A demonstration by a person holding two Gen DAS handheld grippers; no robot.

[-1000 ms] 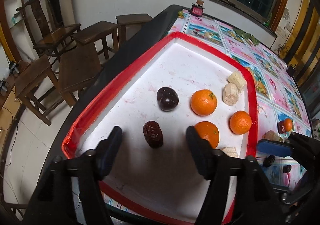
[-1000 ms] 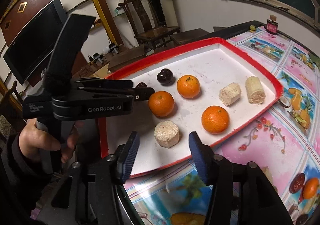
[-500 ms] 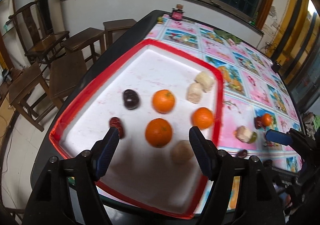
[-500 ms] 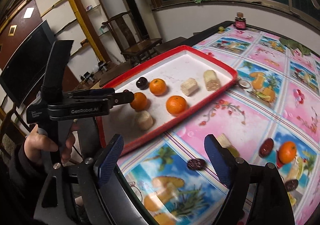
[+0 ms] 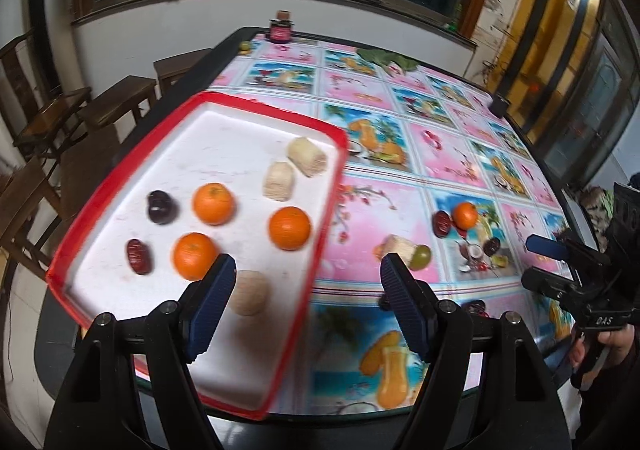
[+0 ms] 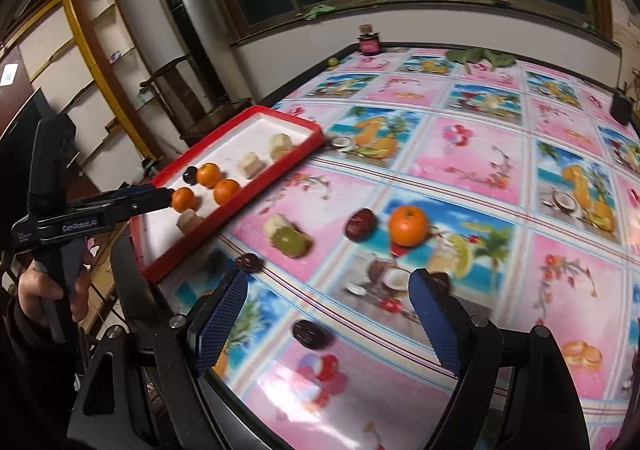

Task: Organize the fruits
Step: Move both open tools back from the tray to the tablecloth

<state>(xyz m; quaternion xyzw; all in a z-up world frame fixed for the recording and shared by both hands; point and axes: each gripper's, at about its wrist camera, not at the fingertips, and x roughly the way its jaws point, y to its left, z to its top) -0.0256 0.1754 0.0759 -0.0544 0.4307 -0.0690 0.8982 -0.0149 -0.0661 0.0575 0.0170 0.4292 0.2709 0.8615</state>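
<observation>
Sorting stage: a red-rimmed tray (image 5: 320, 226) at the table's left side is already loaded with three oranges, two dark fruits and three pale chunks; loose fruit is left on the patterned tablecloth (image 6: 472, 153) to its right.
Left gripper (image 5: 308, 290): its jaws have just been opening and are seen wide, with nothing between them; it is poised over the tray's near right edge.
Right gripper (image 6: 328, 310): jaws were opened earlier in the last second and are now held wide and empty, above the cloth.
Loose fruit: an orange (image 6: 408, 226) with a dark red date (image 6: 359, 225) just beside it on its left; a green fruit (image 6: 290, 242) touching a pale chunk; a dark fruit (image 6: 310, 334) lying closest, between the right jaws' tips and a little below them.
Deciding relation: the loose pieces lie ahead of the right gripper, well right of the tray, so the right hand is judged the nearer.
Long axis: the date's length is seen tilted, running up to the right.
</observation>
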